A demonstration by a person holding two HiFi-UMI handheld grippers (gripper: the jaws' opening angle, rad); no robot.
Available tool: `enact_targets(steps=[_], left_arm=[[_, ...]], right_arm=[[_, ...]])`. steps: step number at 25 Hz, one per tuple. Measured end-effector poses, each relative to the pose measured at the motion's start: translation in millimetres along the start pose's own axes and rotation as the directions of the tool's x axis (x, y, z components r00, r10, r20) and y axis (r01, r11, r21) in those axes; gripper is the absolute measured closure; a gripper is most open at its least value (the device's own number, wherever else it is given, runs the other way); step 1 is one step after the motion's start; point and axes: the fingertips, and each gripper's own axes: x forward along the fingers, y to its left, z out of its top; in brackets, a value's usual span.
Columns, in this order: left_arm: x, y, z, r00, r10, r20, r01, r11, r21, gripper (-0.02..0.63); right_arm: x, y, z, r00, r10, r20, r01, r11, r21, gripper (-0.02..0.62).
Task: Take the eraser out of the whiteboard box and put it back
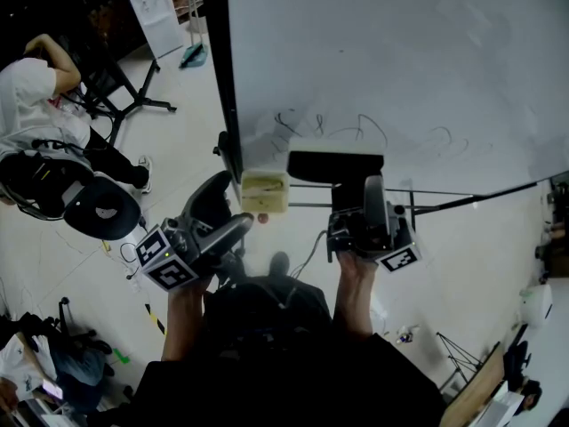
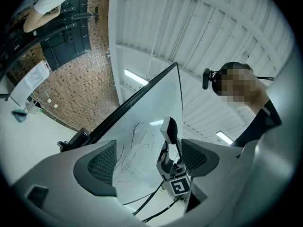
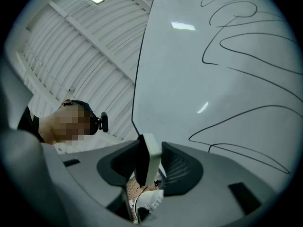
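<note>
Eraser [image 1: 335,165] is clamped between my right gripper's [image 1: 354,189] jaws, out of the box [image 1: 265,194] and just to its right, close to the whiteboard [image 1: 400,60]. My left gripper [image 1: 224,213] hangs released and empty near the box. To return it well, I'd keep the grip firm, carry it left, square it over the opening, and let go only once it's seated.

Legible text: none found
We read no words or numbers: the whiteboard [image 1: 400,60] carries only loose black scribbles [image 1: 329,130], the left gripper's cube [image 1: 167,261] and the right gripper's cube [image 1: 399,258] bear square black-and-white markers, and the white sheet on a stand [image 1: 160,12] is too small to read
</note>
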Motion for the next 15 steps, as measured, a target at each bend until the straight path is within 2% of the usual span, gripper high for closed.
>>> enact_targets(steps=[2,15], left_arm=[[-3.9,4.2,-3.3,1.0,-0.001,-0.008,0.001,1.0,0.018,0.179],[-4.8,6.4,-4.2,1.0,-0.002,-0.01,0.002,1.0,0.013,0.179]], right_arm=[[-1.4,-3.0,-2.6,1.0,-0.01,-0.01,0.01,1.0,-0.004,0.433],[-3.6,-13.7,-20.4,0.995,-0.042,-0.087,0.039,0.998,-0.042,0.434]])
